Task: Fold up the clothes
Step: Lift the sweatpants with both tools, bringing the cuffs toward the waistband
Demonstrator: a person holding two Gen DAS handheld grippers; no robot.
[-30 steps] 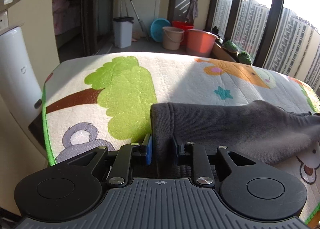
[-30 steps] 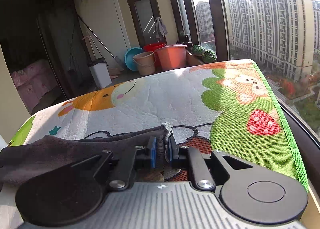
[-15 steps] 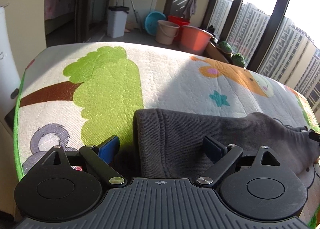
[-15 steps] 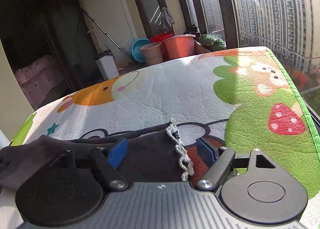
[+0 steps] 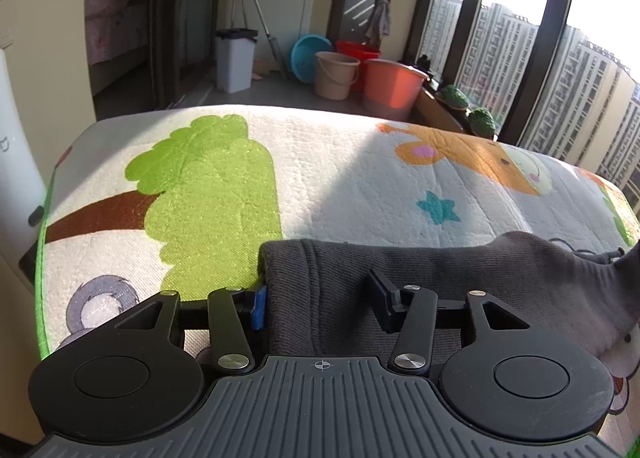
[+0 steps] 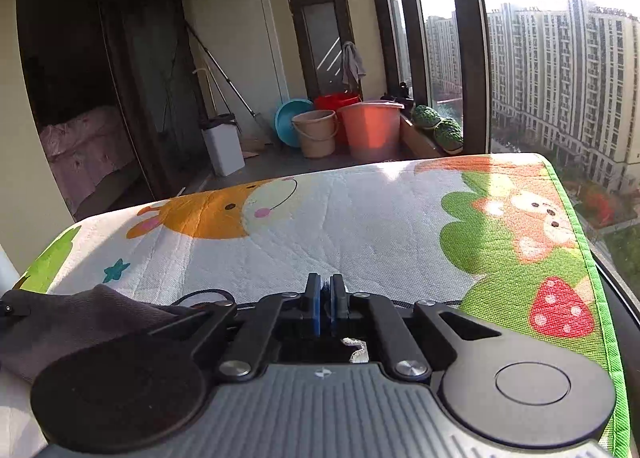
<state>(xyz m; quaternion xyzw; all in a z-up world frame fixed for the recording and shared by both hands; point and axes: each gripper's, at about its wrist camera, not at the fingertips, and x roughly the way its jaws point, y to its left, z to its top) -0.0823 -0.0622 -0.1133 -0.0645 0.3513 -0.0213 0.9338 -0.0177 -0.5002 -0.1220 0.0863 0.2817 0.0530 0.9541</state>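
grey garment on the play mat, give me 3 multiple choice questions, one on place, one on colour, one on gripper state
1. Where does the grey garment lie on the play mat?
A. along the near edge, by the grippers
B. at the far edge, by the buckets
C. hanging off the left side

2. What colour is the star printed on the mat?
A. red
B. teal
C. yellow

3. How do the two grippers stand?
A. both wide apart
B. left gripper open around the garment's end, right gripper shut
C. left shut, right open

Answers:
1. A, the cloth runs across the mat just ahead of both wrist cameras.
2. B, the star beside the orange animal is teal.
3. B, the left fingers stand apart with cloth between them, while the right fingers are pressed together ahead of the cloth's white trim.
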